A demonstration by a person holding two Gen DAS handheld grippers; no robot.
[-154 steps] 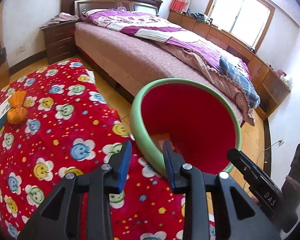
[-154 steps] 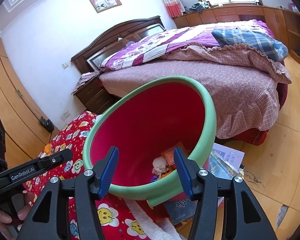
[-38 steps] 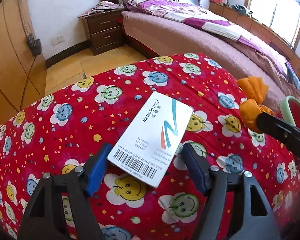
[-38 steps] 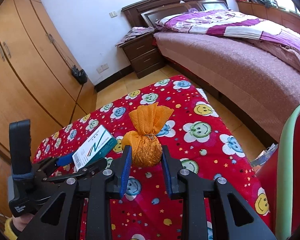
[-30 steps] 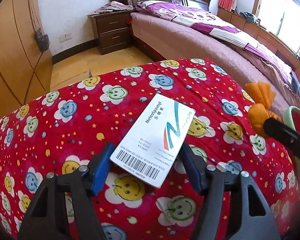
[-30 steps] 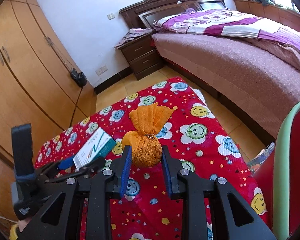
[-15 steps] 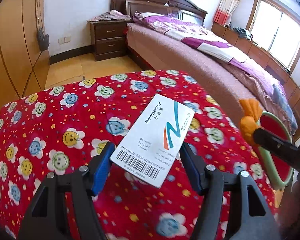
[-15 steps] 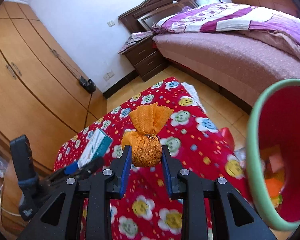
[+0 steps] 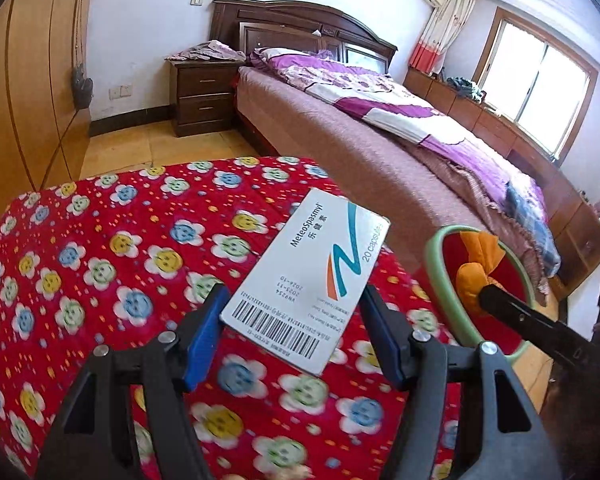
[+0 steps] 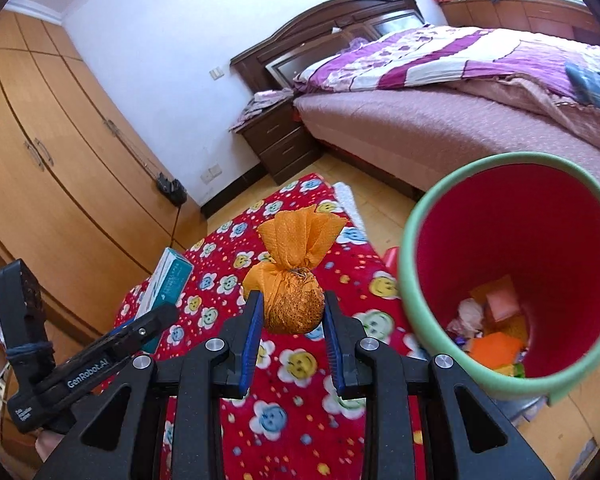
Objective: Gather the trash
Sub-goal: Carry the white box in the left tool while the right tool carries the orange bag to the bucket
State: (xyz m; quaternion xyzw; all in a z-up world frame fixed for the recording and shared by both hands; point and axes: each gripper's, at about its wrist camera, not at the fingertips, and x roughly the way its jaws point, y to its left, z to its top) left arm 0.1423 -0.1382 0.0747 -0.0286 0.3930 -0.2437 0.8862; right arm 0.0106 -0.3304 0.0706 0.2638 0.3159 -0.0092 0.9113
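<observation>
Now, left wrist view first:
Left hand-held gripper [image 9: 296,336]: spread wide, blue pads clamped on the two long edges of a white medicine box [image 9: 312,280]; box lifted clear of the red cloth, tilted, barcode end nearest the camera.
Box print: "MeteoSpasmyl", "20 capsules", a teal and orange stripe.
Tabletop [image 9: 100,264]: covered in a red cloth with smiley flowers, below and behind the box.
Bin [image 9: 440,280]: green rim, red inside, to the right past the cloth's edge, partly hidden by the other tool.
Orange bundle [image 9: 474,270]: seen in front of the bin's mouth, at the tip of the right hand-held gripper's black arm.
Background: bed [image 9: 380,160] with purple quilt, dark nightstand [image 9: 204,96], window at right.

Next, right wrist view:
Right hand-held gripper [image 10: 292,322]: narrowly parted, blue pads pressed on both sides of the orange bundle [image 10: 294,280]; round lower part between the pads, tied neck and flared top pointing up.
Bundle's place: in the air above the red cloth, left of the bin and outside its rim.
Bin [image 10: 410,264]: mouth tipped toward the camera; crumpled paper and orange and pink scraps at the bottom.
Left tool: at lower left, black body marked "GenRobot.AI", carrying the box [image 10: 166,284], its teal side showing.
Background: wooden wardrobe [image 10: 40,160] at left, bed at upper right.
</observation>
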